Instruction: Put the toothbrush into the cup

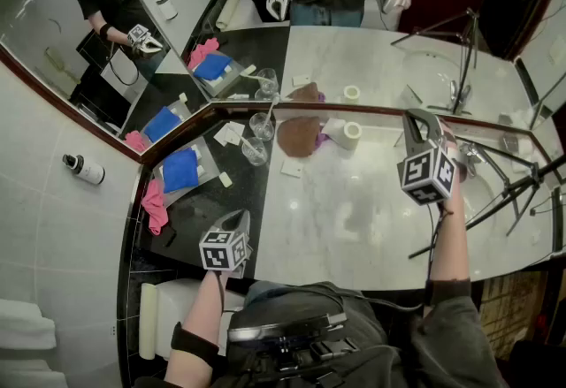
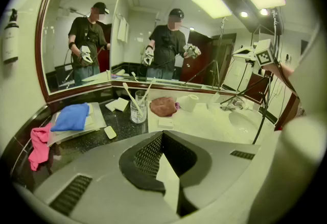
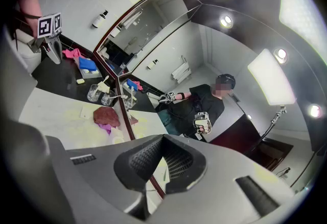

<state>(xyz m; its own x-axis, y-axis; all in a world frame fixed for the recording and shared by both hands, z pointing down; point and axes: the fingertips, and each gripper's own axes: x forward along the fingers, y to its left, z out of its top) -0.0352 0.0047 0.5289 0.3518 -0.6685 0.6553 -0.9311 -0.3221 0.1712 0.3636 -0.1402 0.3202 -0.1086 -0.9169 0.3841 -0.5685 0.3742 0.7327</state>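
**Legend.** No legible txt, brand or no. in any view.

- (a) Left marker cube [image 1: 223, 251], on left gripper [image 1: 237, 216]: b/w square code patterns only, not letters.
- (b) Right marker cube [image 1: 428, 174], on right gripper [image 1: 417, 117]: same kind of pattern. The cube also shows in the mirror reflections.
- (c) Wall bottle [image 1: 84, 169], dark cap, on tiled wall left of the mirror: pale label, print too small to read.
- (d) Small white flat pieces [image 1: 232, 133] on the counter: any print too small to tell.
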